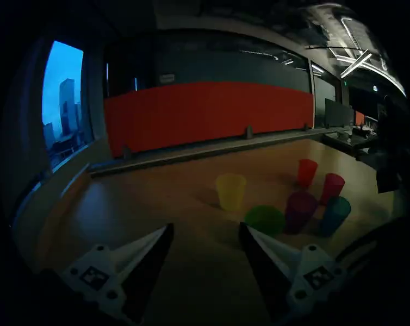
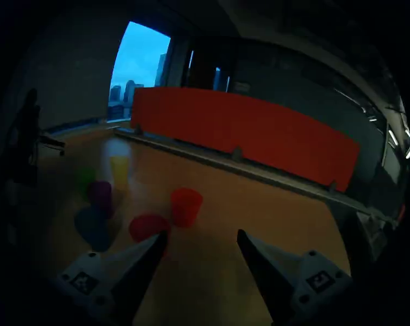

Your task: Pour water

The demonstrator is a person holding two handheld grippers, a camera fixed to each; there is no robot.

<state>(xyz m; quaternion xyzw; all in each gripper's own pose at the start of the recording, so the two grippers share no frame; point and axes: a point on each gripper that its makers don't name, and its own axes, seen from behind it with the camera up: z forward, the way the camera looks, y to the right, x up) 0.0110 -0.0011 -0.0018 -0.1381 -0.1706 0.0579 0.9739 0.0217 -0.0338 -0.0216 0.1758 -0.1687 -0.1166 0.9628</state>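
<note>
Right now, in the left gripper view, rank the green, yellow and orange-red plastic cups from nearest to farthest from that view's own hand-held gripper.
1. Green plastic cup: close ahead, slightly right.
2. Yellow plastic cup: farther back, near centre.
3. Orange-red plastic cup: farthest, back right.

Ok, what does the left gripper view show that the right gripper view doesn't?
Left gripper view: the left gripper, jaws open, and a dark monitor at far right. Right gripper view: the right gripper, jaws open, and a dark shape at the left, too dim to identify. Shared: the wooden table, red partition, skyline window, yellow cup, green cup and purple cup.
</note>
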